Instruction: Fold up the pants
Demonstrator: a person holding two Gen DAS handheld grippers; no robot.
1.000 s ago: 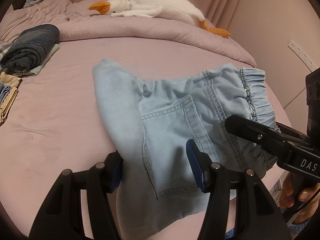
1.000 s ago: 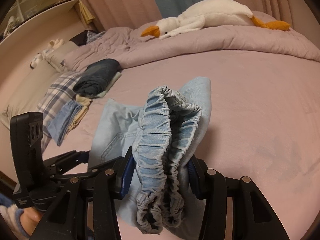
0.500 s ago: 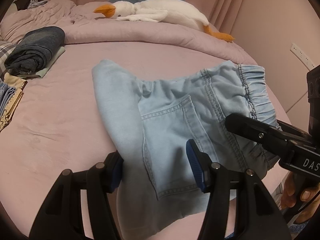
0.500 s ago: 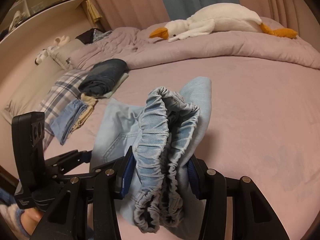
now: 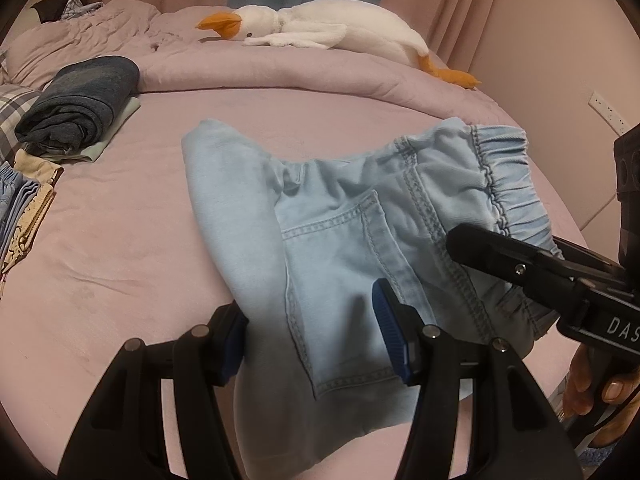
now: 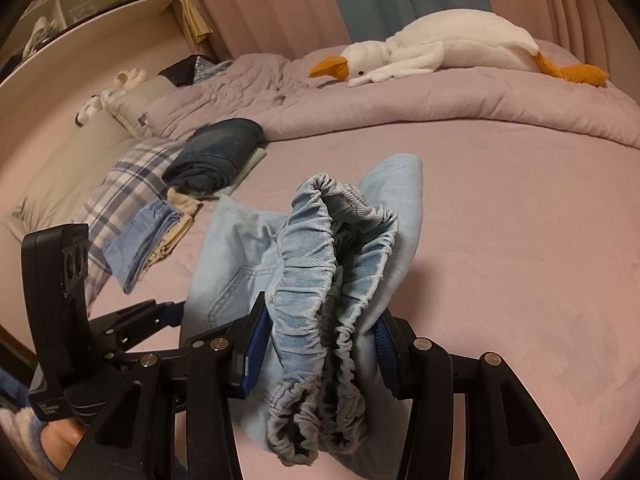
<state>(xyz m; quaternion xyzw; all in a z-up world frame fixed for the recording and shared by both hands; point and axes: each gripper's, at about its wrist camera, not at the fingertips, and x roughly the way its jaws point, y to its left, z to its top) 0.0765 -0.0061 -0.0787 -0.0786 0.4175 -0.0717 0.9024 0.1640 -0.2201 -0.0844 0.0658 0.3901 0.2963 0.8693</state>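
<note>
Light-blue pants (image 5: 344, 240) lie mid-frame on the pink bed (image 5: 112, 248), lower part of both views. Right gripper (image 6: 320, 356) is clamped on the bunched elastic waistband (image 6: 320, 280). Left gripper (image 5: 308, 344): denim fills the gap between its blue pads, but actual pressure cannot be told. Plush goose (image 5: 320, 32) at upper centre; folded clothes (image 5: 76, 108) at upper left.

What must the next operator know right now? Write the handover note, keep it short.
Right gripper: shut on the bunched waistband of the light blue pants, lifting it off the bed.
Left gripper: fingers straddle the pocket end; whether it grips is unclear.
Done: pants look doubled over once; folded clothes sit at the far left.
Left: probably finish the fold, lay it flat, move it to that pile.
</note>
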